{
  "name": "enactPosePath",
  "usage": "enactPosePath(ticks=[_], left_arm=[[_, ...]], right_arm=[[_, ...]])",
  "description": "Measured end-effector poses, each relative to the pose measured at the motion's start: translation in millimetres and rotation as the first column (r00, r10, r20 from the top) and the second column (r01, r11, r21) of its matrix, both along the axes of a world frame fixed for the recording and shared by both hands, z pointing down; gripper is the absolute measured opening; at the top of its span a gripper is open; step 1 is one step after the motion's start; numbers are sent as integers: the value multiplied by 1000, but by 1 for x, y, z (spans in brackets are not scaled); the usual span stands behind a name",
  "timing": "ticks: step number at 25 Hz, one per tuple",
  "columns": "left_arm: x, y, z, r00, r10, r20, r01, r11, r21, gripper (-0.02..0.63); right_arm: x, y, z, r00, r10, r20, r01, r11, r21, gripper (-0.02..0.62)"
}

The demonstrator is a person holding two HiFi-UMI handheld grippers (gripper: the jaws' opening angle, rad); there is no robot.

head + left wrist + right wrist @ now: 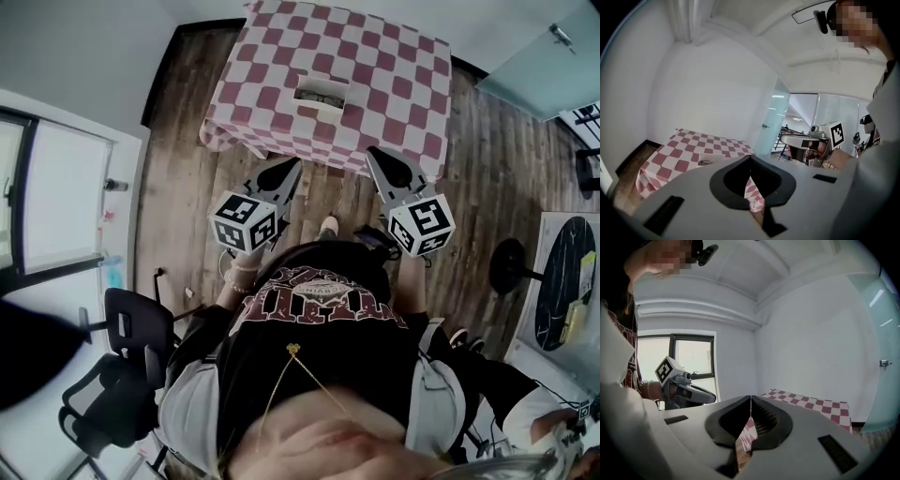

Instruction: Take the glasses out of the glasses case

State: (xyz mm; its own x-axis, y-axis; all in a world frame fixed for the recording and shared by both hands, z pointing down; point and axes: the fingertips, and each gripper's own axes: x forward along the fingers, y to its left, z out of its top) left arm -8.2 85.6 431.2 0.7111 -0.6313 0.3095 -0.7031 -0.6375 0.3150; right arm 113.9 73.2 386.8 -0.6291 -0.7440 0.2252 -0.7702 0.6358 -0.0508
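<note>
Left gripper point(293, 166) and right gripper point(374, 154) are both pinched closed, holding nothing. Glasses case point(322, 94) sits farther off on the table point(394, 56).

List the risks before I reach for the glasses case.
1. The left gripper and the right gripper are both shut. Reaching in like that could shove the glasses case rather than grip it.
2. The checked tablecloth hangs loose over the near edge, close to both grippers. A snag there might drag the cloth, and the case with it.
</note>
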Motion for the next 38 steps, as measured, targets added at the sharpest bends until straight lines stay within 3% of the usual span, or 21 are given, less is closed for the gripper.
enactPosePath(ticks=[11, 18, 38], left_arm=[[23, -39, 4, 997, -74, 11, 74, 997, 12, -2], [13, -50, 11, 993, -113, 24, 113, 994, 0, -2], [-3, -159, 23, 998, 64, -2, -64, 997, -37, -2]], right_arm=[[31, -33, 6, 998, -49, -43, 50, 999, 7, 20], [40, -44, 17, 998, -34, -50, 33, 999, -20, 20], [27, -129, 22, 988, 142, -63, -145, 989, -43, 20]])
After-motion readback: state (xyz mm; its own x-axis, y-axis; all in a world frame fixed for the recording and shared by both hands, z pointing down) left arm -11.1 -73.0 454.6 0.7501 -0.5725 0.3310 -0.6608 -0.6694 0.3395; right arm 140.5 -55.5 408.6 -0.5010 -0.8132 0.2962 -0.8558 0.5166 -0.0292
